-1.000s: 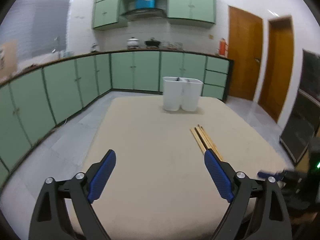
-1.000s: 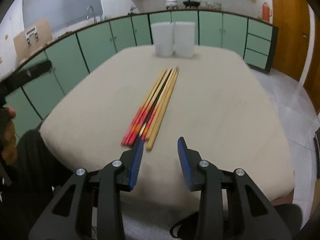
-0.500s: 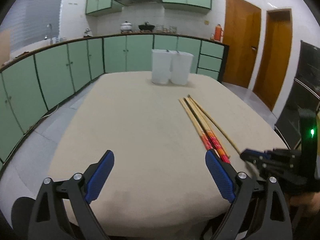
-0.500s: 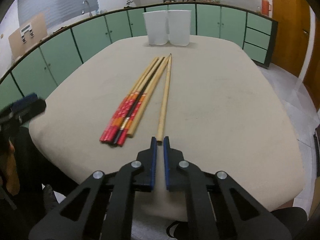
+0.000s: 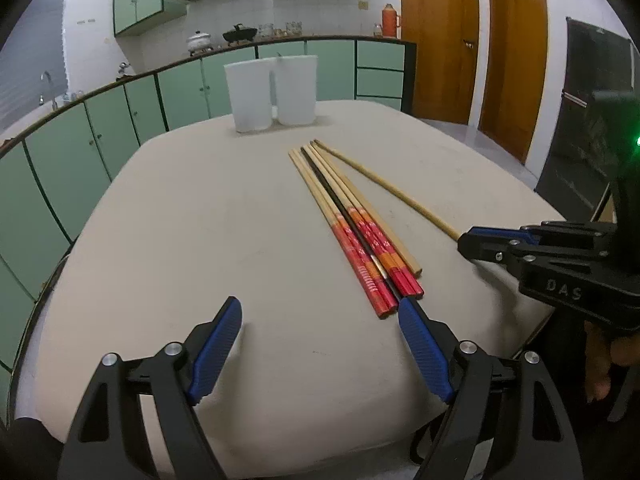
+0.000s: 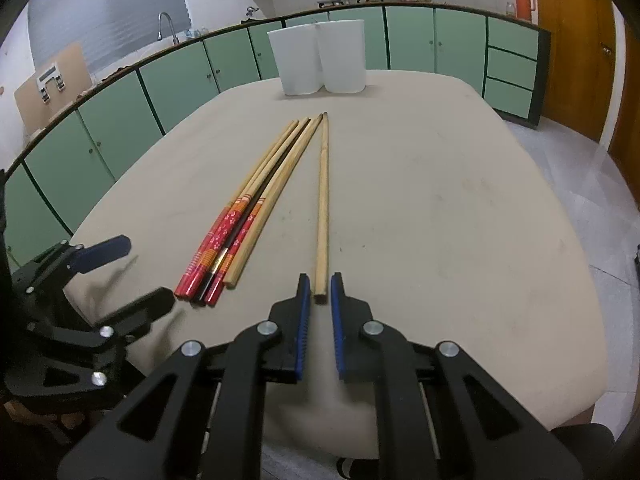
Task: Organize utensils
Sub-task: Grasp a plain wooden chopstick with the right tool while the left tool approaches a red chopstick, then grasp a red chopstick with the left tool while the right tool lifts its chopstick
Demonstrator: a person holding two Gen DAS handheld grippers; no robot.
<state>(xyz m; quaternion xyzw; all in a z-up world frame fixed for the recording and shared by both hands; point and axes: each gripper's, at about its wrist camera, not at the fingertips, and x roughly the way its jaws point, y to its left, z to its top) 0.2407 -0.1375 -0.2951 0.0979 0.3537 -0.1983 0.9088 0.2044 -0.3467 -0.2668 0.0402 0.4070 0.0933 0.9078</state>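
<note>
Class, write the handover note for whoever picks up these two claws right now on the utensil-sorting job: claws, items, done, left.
Left claw: wide, jaws closing, nothing between them; it hovers over the table just short of the bundle's red ends.
Right claw: nearly closed, jaws opening slightly, near end of the plain chopstick between its tips, a sliver of gap each side.
Items: bundle and plain chopstick lie flat on the table; two white containers stand at the far edge.
Done: nothing shows in the containers.
Left: grip and move every chopstick.
</note>
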